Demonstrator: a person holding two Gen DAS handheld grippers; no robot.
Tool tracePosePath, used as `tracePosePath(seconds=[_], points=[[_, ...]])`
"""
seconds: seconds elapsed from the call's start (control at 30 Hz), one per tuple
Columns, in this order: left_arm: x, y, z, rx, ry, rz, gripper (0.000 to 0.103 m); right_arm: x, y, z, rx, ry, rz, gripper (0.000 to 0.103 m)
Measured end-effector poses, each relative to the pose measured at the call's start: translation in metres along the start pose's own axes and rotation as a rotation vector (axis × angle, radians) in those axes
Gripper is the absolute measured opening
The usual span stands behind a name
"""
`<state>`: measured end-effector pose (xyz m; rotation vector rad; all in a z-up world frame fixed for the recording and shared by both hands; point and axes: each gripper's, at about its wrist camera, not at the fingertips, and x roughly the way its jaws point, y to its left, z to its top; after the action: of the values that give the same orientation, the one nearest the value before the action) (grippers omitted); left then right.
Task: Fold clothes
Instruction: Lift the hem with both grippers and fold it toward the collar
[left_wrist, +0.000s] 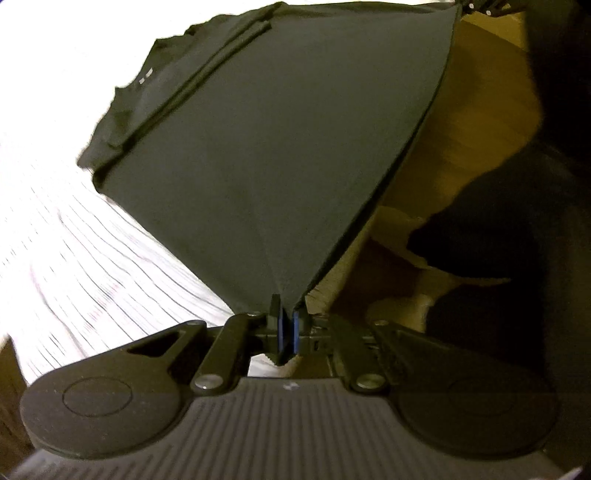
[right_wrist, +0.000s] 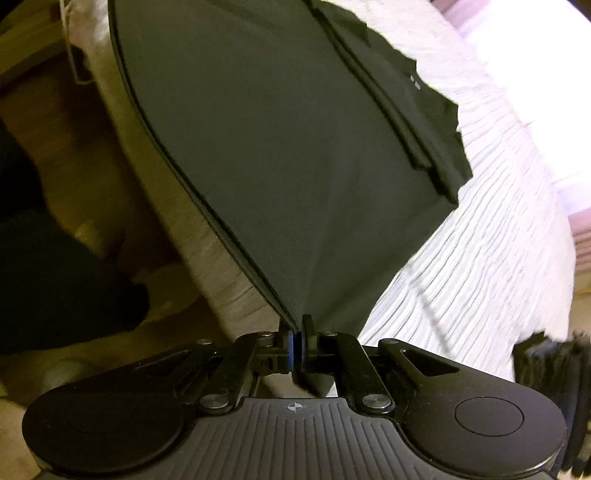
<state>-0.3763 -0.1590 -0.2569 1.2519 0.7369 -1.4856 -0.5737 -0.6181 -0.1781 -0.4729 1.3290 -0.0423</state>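
Left gripper (left_wrist: 287, 325) and right gripper (right_wrist: 296, 345) are each clamping 1 hem corner of the dark shirt (left_wrist: 266, 147), tensioning it above the white bedspread (left_wrist: 92, 266), likely for folding over.

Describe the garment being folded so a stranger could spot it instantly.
On the white ribbed bedspread lies a dark olive-black cotton T-shirt, its near hem pinched by the left gripper and the right gripper. It is the only dark cloth spread on the pale bed.
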Motion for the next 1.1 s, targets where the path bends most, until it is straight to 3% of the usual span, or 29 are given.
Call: tracePosePath(seconds=[0.2,0.3,0.43,0.7,0.83,1.1], points=[[-0.006,-0.029,-0.028,-0.006,0.034,-0.113,0.002,-0.028,0.031,-0.017,0.019,0.073,0.079,0.003],[-0.008,-0.021,-0.03,-0.033,0.025,-0.123,0.002,-0.034,0.042,-0.016,0.026,0.093,0.104,0.003],[-0.015,0.019,-0.014,-0.075,-0.033,-0.081,0.002,-0.045,0.017,0.006,0.037,0.058,0.058,0.003],[-0.032,0.16,0.072,-0.113,-0.205,0.088,0.002,-0.056,-0.121,0.09,0.057,-0.118,-0.161,0.003],[-0.023,0.241,0.127,-0.175,-0.216,0.119,0.003,-0.033,-0.194,0.134,0.052,-0.175,-0.196,0.003],[0.071,0.345,0.186,-0.331,-0.053,0.076,0.003,0.085,-0.329,0.199,0.029,-0.141,-0.02,0.003]])
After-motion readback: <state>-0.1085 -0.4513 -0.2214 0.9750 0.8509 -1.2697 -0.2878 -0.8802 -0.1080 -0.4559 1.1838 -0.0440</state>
